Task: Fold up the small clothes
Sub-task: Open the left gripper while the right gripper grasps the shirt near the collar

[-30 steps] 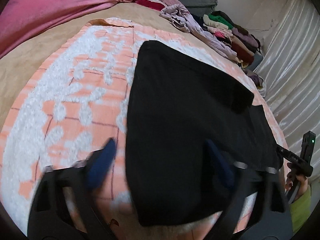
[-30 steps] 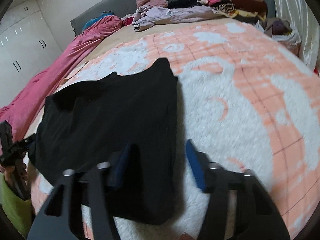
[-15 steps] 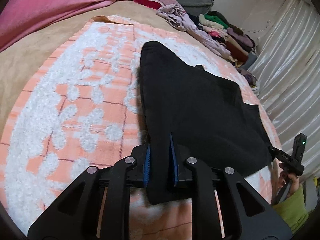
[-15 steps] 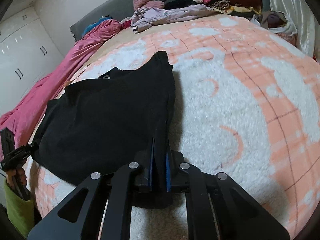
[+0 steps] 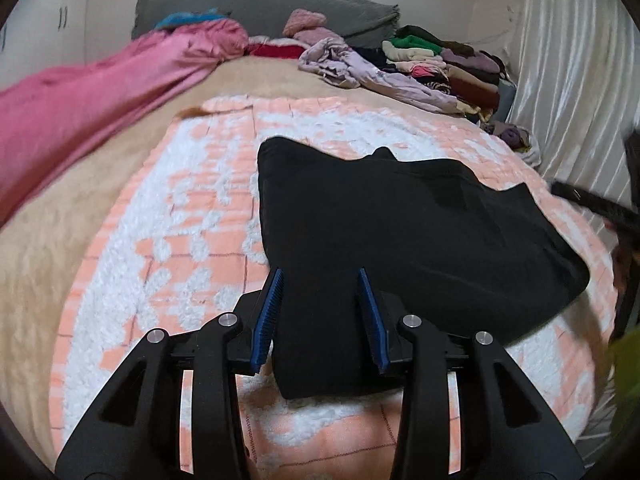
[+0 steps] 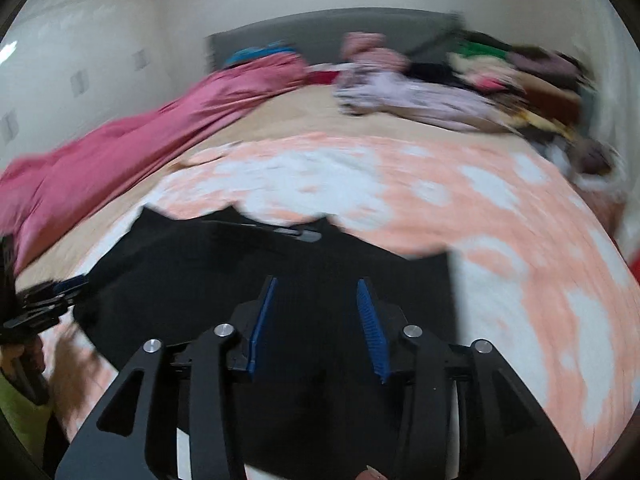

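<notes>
A black garment (image 5: 400,224) lies spread on the peach-and-white blanket (image 5: 192,216), its near edge reaching between the fingers of my left gripper (image 5: 320,312). The left gripper's jaws stand open around that near left corner. In the blurred right wrist view the same black garment (image 6: 280,272) lies under my right gripper (image 6: 316,320), which is open with cloth between its blue pads. The left gripper also shows at the left edge of the right wrist view (image 6: 44,300).
A pink quilt (image 5: 100,96) lies along the left of the bed. A lilac garment (image 5: 372,76) and a pile of folded clothes (image 5: 448,64) sit at the far right by the grey headboard (image 5: 256,8). A white curtain (image 5: 580,92) hangs on the right.
Both grippers were shut on the garment's near corners half a second ago; both have opened now and let it go. The cameras have tilted up; the right view is blurred by motion.
</notes>
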